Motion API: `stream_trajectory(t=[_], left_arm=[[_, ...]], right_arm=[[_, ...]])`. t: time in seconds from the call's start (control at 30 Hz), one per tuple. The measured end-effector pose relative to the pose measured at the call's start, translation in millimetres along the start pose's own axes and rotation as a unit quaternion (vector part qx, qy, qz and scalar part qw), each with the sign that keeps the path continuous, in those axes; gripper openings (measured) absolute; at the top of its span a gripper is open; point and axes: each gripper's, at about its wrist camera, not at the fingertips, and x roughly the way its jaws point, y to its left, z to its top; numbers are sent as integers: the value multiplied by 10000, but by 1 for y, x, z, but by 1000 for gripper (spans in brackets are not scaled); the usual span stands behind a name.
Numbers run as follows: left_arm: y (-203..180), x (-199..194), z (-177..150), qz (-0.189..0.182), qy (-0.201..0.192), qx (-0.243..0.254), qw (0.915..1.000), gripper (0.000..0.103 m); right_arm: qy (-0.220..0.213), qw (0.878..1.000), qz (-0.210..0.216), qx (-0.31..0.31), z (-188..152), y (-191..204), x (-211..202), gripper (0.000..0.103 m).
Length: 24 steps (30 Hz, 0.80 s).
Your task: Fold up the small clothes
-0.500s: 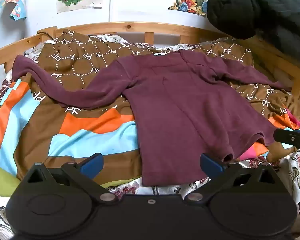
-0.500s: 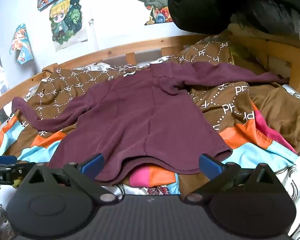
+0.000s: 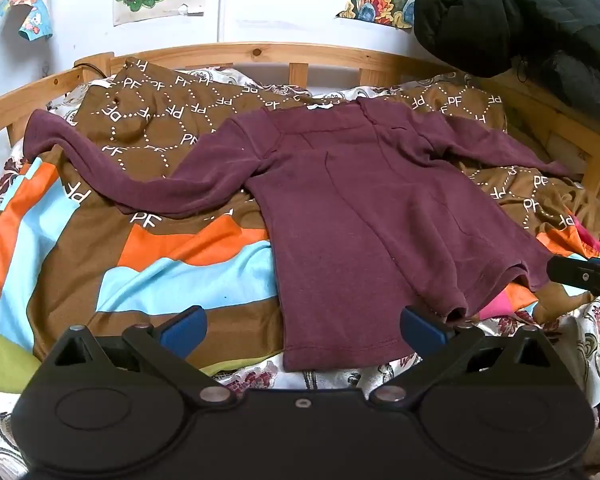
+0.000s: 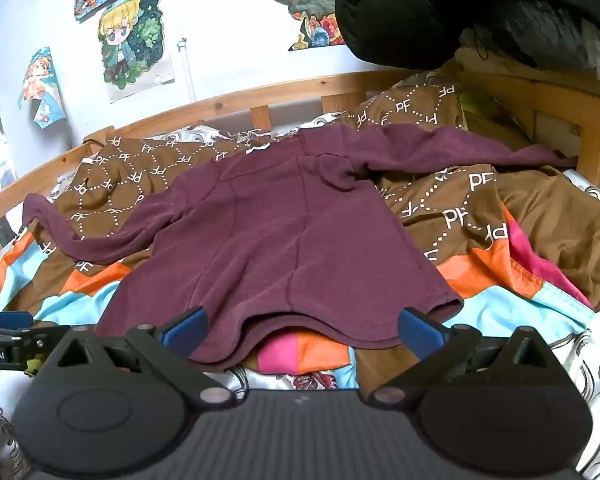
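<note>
Here, spread flat on the patterned quilt [image 3: 172,264]: maroon long-sleeved top [image 3: 364,216], sleeves outstretched. Poised at its hem, fingers wide and holding nothing: left gripper [image 3: 302,328] and right gripper [image 4: 302,330].

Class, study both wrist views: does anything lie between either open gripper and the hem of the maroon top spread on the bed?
Nothing visible does. The left gripper and right gripper both sit open at the near hem of the maroon top, which lies spread over the patterned blanket. Only bare bedding shows around the hem.
</note>
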Motion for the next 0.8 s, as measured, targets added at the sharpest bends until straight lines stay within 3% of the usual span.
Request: stream_trajectory(t=[0.8], left_arm=[[2,1,2,15,11,-6,10000,102]], right_arm=[[-23,10000,14,11,0,-1,-2,103]])
